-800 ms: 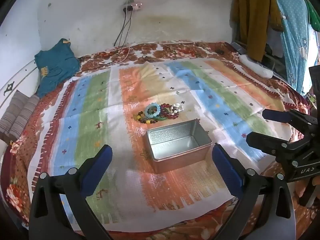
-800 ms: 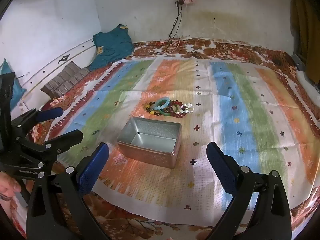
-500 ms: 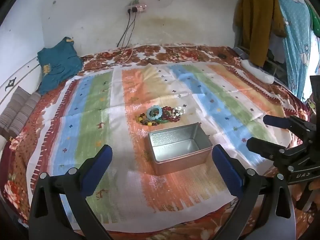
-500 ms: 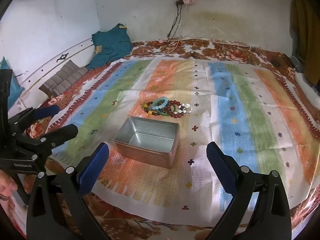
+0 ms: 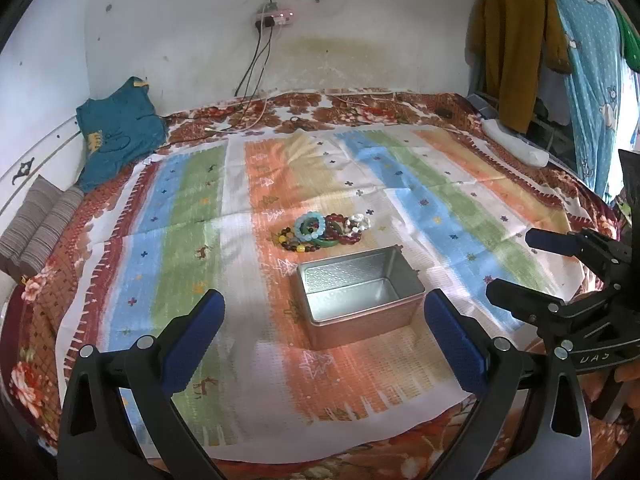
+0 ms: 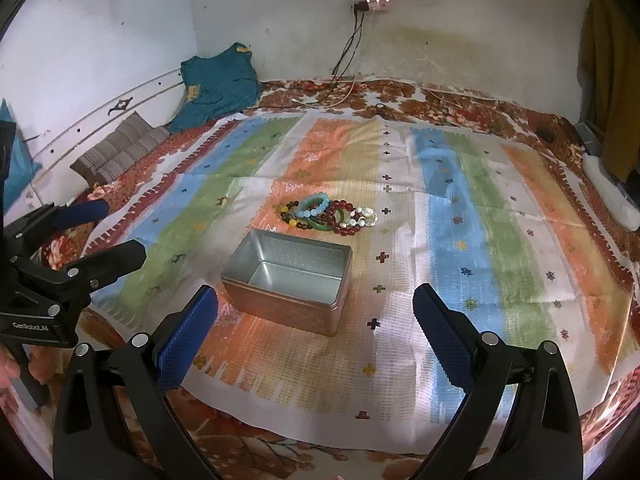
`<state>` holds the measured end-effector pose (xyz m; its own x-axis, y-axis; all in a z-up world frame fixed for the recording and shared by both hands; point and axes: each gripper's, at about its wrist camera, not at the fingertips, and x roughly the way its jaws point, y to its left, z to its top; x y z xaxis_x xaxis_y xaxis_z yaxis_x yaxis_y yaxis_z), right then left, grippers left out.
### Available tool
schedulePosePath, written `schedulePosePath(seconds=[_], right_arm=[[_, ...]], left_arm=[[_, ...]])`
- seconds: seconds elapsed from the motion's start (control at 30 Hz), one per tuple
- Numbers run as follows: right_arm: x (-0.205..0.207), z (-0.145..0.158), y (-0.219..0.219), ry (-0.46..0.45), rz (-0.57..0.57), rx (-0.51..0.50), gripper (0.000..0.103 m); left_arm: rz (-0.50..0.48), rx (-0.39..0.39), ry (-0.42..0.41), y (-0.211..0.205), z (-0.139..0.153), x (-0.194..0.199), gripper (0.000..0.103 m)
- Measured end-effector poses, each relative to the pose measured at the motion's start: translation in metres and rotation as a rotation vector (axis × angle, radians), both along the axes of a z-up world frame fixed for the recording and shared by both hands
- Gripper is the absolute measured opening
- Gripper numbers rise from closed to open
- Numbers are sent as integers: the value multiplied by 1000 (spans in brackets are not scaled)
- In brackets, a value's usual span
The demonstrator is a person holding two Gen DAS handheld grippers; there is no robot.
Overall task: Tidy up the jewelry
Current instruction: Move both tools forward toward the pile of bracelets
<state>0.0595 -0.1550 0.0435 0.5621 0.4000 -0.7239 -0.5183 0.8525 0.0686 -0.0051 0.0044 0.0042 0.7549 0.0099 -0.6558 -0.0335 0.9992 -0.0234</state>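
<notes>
A pile of bead bracelets (image 5: 325, 232) in light blue, green, dark red, brown and white lies on the striped cloth (image 5: 192, 240); it also shows in the right wrist view (image 6: 329, 216). Just in front of it stands an open, empty metal tin (image 5: 358, 296), also seen in the right wrist view (image 6: 289, 280). My left gripper (image 5: 323, 336) is open and empty, well short of the tin. My right gripper (image 6: 314, 332) is open and empty, near the tin's front. Each gripper shows in the other's view: the right one (image 5: 516, 270), the left one (image 6: 108, 236).
The striped cloth covers a floral bed against a white wall. A teal garment (image 5: 116, 132) and a striped pillow (image 5: 36, 228) lie at the far left. Cables (image 5: 256, 68) hang from a wall socket. Clothes (image 5: 516, 40) hang at the right, above a white object (image 5: 516, 146).
Both grippers have pulled back and risen a little, so the tin and bracelets sit slightly farther away. Both stay open and empty.
</notes>
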Motion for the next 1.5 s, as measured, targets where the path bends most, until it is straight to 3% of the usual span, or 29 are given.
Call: schedulePosePath(seconds=[1.0, 1.37, 1.5], right_arm=[[3, -6, 3, 7, -25, -44, 99], [25, -15, 4, 74, -48, -34, 99], [36, -16, 3, 111, -58, -15, 99]], left_arm=[[50, 2, 39, 10, -6, 5, 98], [65, -42, 93, 19, -11, 24, 98], [83, -8, 117, 21, -11, 37, 98]])
